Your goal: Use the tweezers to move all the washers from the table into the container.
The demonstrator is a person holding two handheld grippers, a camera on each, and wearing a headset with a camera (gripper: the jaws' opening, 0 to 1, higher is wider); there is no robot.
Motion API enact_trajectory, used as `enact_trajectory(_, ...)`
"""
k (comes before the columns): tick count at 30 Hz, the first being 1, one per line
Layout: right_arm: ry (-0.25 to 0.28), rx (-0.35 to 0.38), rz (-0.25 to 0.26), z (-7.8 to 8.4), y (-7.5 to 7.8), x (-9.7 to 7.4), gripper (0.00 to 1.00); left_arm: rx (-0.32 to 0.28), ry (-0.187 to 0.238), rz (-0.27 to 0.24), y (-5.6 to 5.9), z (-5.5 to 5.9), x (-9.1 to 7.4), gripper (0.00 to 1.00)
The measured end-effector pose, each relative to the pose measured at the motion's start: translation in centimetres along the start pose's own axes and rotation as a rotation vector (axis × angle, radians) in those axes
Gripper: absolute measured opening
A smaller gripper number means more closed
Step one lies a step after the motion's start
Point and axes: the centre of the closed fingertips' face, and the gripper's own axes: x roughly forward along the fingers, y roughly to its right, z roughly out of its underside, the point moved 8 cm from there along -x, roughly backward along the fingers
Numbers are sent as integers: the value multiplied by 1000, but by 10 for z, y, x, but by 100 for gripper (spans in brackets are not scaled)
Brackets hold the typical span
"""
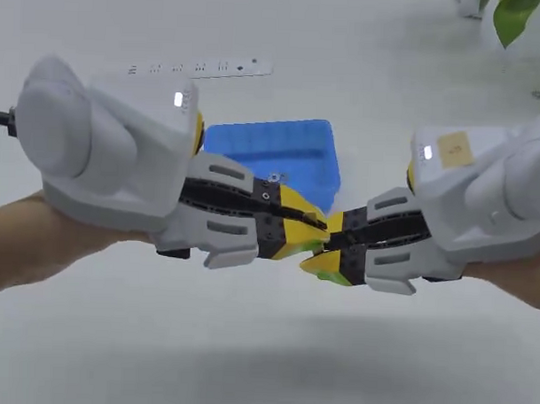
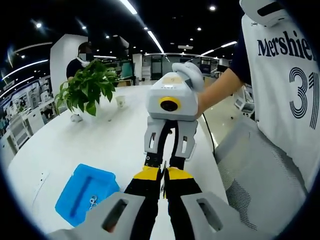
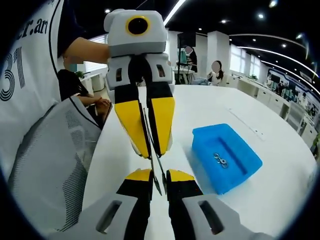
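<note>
Over the white table my two grippers meet tip to tip. The left gripper point(image 1: 313, 232) point(image 2: 163, 176) is shut on thin metal tweezers point(image 3: 152, 150). In the right gripper view it point(image 3: 150, 150) reaches down from the top with the tweezers running on between my right gripper's point(image 3: 160, 177) point(image 1: 332, 248) jaws, which stand close on either side of them. The blue container point(image 1: 281, 149) point(image 2: 75, 195) point(image 3: 240, 160) lies behind the grippers, and a few washers point(image 3: 220, 160) point(image 2: 92, 201) point(image 1: 275, 178) rest in it.
A white power strip point(image 1: 199, 68) lies far back on the table, and a potted plant point(image 2: 85, 87) point(image 1: 520, 16) stands near its far edge. A grey mesh chair point(image 2: 255, 165) point(image 3: 55, 160) stands beside the table by the person's body.
</note>
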Motion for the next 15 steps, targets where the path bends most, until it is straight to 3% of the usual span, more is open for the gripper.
enact_trajectory(15, -53, -15, 33, 17, 9, 16, 12, -19, -30, -1, -12, 19, 14, 7)
